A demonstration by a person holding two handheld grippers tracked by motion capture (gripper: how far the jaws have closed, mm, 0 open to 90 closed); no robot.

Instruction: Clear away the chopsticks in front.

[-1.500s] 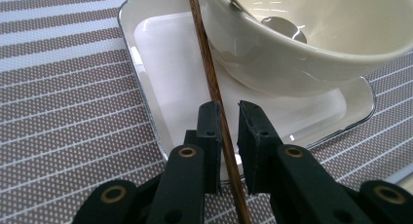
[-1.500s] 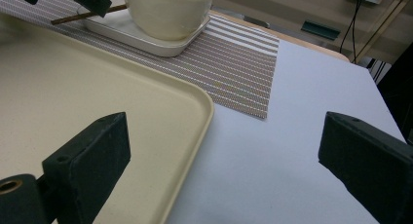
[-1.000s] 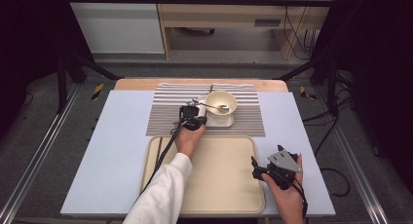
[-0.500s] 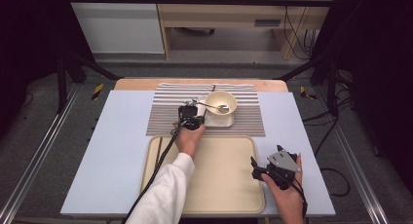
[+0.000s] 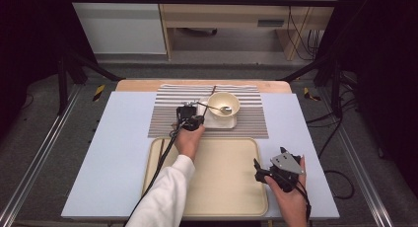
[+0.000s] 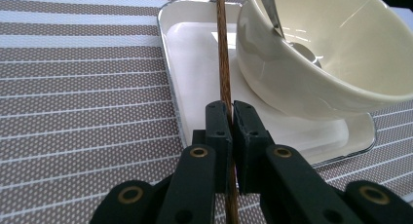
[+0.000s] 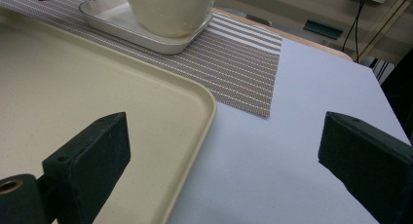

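Hardly anything has shifted since the earlier frames: the left gripper sits by the small white dish as before, its jaws clenched on a thin brown chopstick, and the right gripper has stayed at the beige tray's right edge, jaws spread wide with nothing between them. From above, the chopstick is a faint dark line, hard to make out, and whether it is one stick or two I cannot tell. One cream bowl stands on the dish, one spoon resting inside it. One striped placemat lies under the dish. Bowl and dish are cut off in the left gripper view.
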